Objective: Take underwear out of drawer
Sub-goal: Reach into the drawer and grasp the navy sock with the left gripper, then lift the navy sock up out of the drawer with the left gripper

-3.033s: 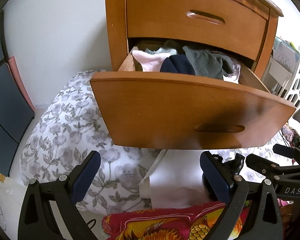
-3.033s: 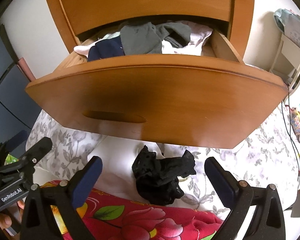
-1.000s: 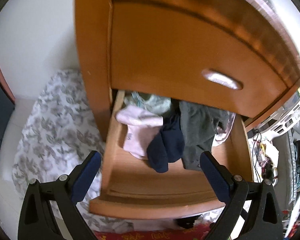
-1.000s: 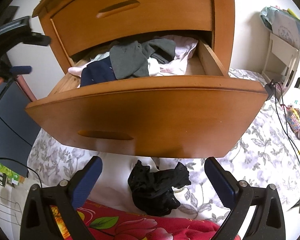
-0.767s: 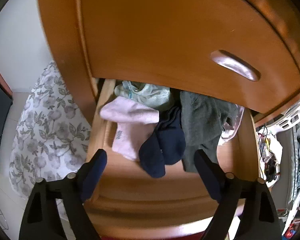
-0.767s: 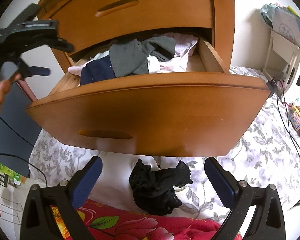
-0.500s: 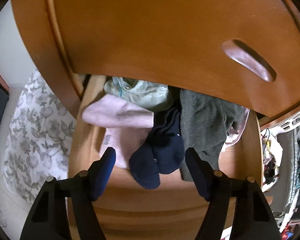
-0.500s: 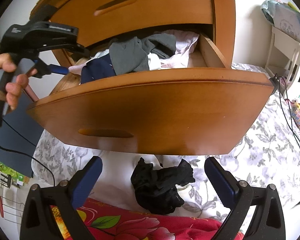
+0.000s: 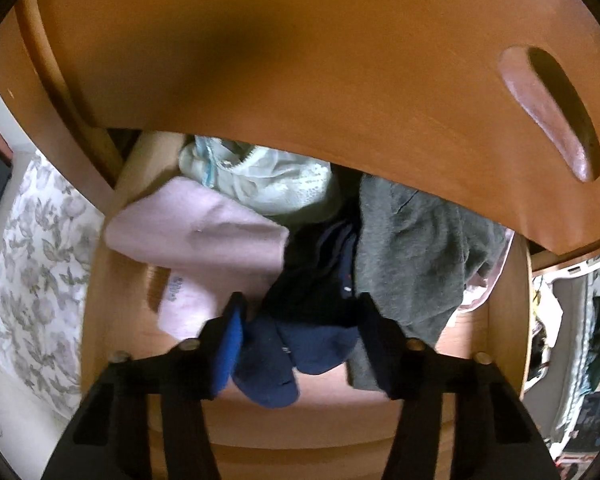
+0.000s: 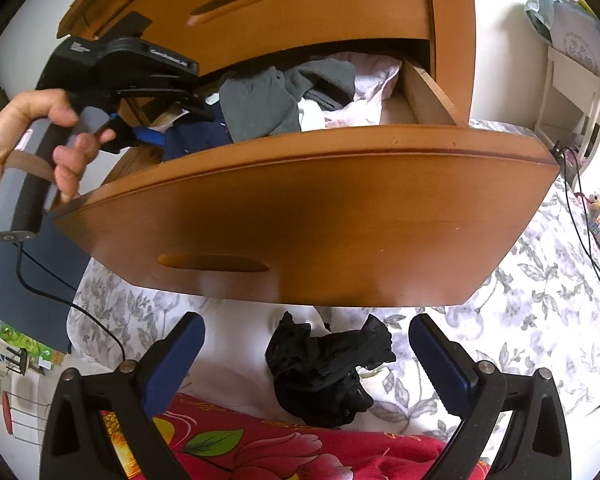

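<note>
From the left wrist view, our left hand-held gripper (image 9: 300, 344) reaches down into the open drawer (image 9: 116, 320), its jaws closing with the navy garment (image 9: 300, 344) between them but the pads not visibly pressing yet. To do this well, we should sink the fingers around the bunched dark cloth alone, clear of the grey garment (image 9: 412, 256) to its right and the pink one (image 9: 196, 236) to its left, then lift straight up past the drawer front. The navy piece lies long from far to near, its rounded ends pointing toward us.

From the right wrist view, our right hand-held gripper (image 10: 306, 360) hangs with jaws wide apart, holding nothing, over a black garment (image 10: 324, 372) on the floral bedding (image 10: 540, 300) below the drawer.
</note>
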Motion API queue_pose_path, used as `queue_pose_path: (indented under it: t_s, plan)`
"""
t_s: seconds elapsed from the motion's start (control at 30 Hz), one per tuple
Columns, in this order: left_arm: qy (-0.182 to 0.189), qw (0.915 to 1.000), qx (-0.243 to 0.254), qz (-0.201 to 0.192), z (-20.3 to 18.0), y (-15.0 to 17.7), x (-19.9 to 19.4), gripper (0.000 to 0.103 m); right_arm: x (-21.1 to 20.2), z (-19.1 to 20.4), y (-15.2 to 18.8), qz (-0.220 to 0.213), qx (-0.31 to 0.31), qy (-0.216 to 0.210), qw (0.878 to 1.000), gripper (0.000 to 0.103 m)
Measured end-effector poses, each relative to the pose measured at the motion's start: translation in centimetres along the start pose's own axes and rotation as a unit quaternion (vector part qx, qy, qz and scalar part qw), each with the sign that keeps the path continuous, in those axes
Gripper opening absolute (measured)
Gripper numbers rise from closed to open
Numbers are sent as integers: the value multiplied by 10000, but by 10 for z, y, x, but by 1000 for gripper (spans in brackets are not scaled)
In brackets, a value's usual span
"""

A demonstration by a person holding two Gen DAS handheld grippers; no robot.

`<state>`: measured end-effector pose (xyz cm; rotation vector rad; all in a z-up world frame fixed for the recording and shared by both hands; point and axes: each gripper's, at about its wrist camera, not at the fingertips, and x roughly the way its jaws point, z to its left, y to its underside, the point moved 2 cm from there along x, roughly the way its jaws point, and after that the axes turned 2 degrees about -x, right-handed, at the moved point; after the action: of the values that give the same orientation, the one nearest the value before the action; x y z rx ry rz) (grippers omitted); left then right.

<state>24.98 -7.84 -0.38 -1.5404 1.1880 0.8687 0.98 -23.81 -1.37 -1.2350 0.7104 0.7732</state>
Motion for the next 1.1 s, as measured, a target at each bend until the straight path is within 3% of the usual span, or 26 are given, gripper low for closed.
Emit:
queue_pose_path:
  t_s: [0.27, 0.7, 0.87, 1.1]
  plan:
    - [160, 9993, 328, -11, -21, 10, -3, 32, 3, 0, 0, 54, 8, -32, 10000, 103]
    - [392, 9984, 372, 136, -23, 10, 8, 30, 5, 1, 0, 123, 3, -56, 9999, 103]
    - [230, 9991, 352, 47, -17, 11, 8, 23, 6, 1, 1, 147, 10, -64, 9999, 103]
    - [-41, 9988, 376, -306, -5, 16, -3, 20, 7, 1, 1, 161, 6, -71, 9998, 103]
